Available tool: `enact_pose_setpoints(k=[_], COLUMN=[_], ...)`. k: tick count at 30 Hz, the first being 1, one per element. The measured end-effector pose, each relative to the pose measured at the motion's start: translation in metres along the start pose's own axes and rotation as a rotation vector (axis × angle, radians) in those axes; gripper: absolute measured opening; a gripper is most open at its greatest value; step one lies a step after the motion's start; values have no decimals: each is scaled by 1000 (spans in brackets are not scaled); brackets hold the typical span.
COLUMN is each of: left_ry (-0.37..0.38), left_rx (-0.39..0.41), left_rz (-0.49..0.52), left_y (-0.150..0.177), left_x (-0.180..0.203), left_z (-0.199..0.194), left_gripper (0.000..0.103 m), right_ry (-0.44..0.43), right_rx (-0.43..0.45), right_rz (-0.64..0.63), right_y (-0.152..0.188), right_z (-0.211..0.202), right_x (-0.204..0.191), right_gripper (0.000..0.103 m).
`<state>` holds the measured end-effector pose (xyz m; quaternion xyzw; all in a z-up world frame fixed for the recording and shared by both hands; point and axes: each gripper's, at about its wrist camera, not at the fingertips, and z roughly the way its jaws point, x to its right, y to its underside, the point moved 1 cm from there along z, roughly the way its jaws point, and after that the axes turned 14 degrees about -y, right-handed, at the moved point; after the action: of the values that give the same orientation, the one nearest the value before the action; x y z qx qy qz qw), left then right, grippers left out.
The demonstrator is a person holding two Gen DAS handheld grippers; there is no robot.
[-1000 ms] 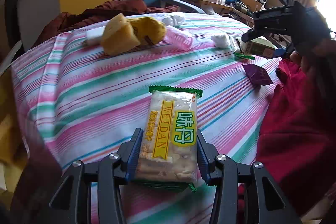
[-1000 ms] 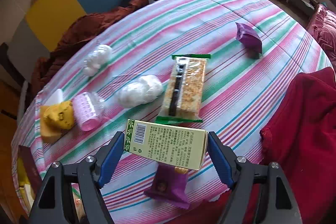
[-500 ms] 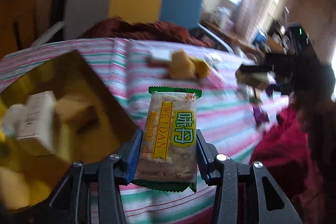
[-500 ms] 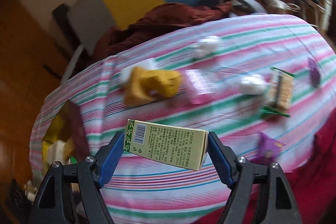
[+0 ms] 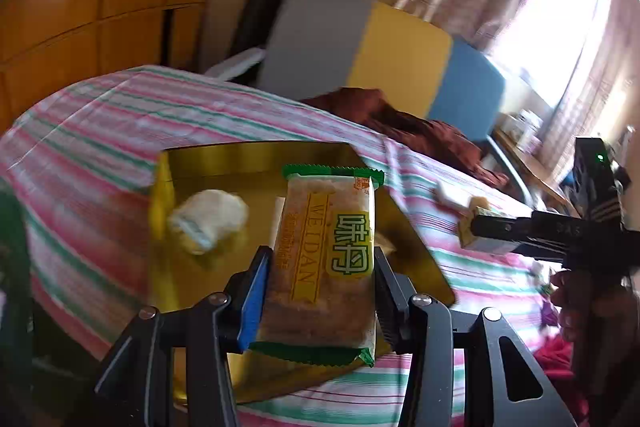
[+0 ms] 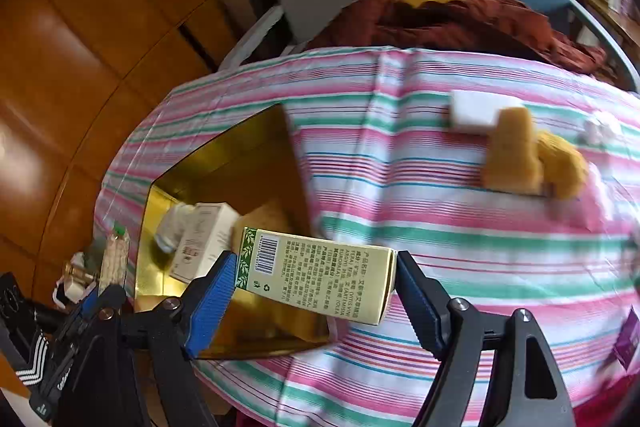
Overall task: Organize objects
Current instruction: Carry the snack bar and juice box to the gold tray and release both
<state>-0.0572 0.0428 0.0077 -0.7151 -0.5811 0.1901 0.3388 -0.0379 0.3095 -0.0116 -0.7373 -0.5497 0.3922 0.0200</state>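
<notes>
Gold tray (image 6: 224,163) holds a white box (image 6: 204,239) and white wad (image 5: 208,215).

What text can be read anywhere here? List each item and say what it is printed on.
"WEIDAN": on the snack packet held in the left gripper, beside two large green Chinese characters.
Barcode and fine print: on the pale green box in the right gripper, too small to read.
White box in the gold tray: blurred.

Tray (image 6: 224,163) on the tablecloth (image 6: 400,227); carton (image 6: 204,239) inside the tray
</notes>
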Motion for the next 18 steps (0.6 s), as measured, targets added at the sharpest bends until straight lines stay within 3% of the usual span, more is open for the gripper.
enact_pose_setpoints(k=[8, 12, 18], left_ry=[-114, -143, -167], left_rx=[-34, -43, -31], left_rz=[-101, -125, -102], left_y=[-3, 2, 9], left_x=[-40, -51, -52], left_z=[22, 24, 20], left_gripper=[49, 61, 64], right_ry=[-56, -59, -57], right_rx=[-18, 32, 20], right_rz=[-59, -77, -72], right_y=[-36, -61, -52], right_z=[37, 50, 56], right_x=[-36, -52, -52], right_gripper=[80, 87, 89])
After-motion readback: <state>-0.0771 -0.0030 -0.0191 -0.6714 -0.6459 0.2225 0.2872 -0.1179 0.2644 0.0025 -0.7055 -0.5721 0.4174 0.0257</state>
